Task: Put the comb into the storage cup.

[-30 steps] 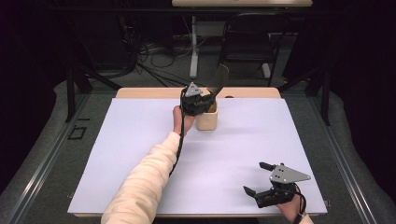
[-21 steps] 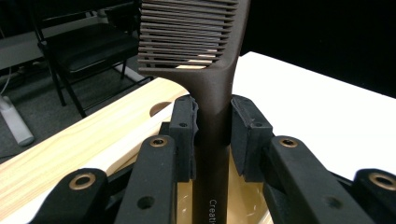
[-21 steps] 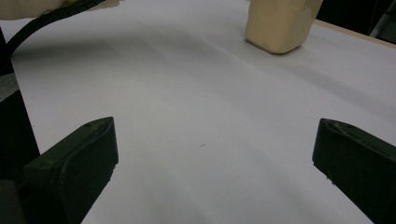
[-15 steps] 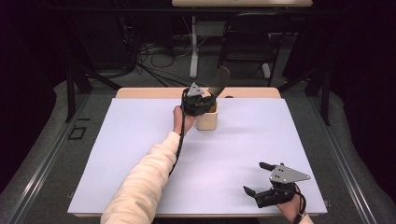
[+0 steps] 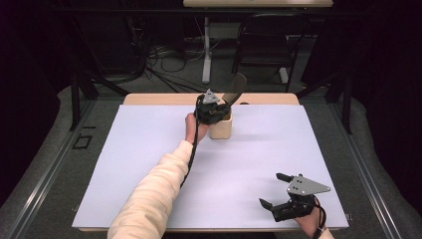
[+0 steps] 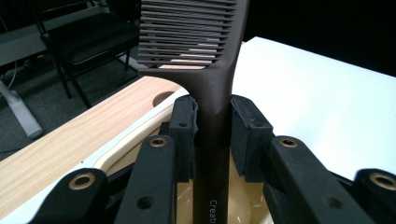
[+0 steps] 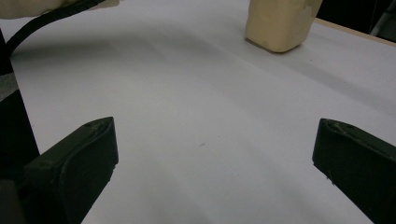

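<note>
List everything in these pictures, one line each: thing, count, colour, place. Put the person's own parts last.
comb: 1, dark brown, handle down in the cup, teeth up, clamped at the handle
cup: 1, cream, far middle of the white sheet, upright
white sheet: 1, white, covers most of the table top
table: 1, light wood, bare strip at the far edge with a round hole
chair: 1, black, on the floor beyond the table
cables: several, black, on the floor beyond the table
left gripper: 1, black, over the cup, shut on the comb
right gripper: 1, black, near right corner of the sheet, jaws open, nothing between them
sleeve: 1, cream, on the left forearm
</note>
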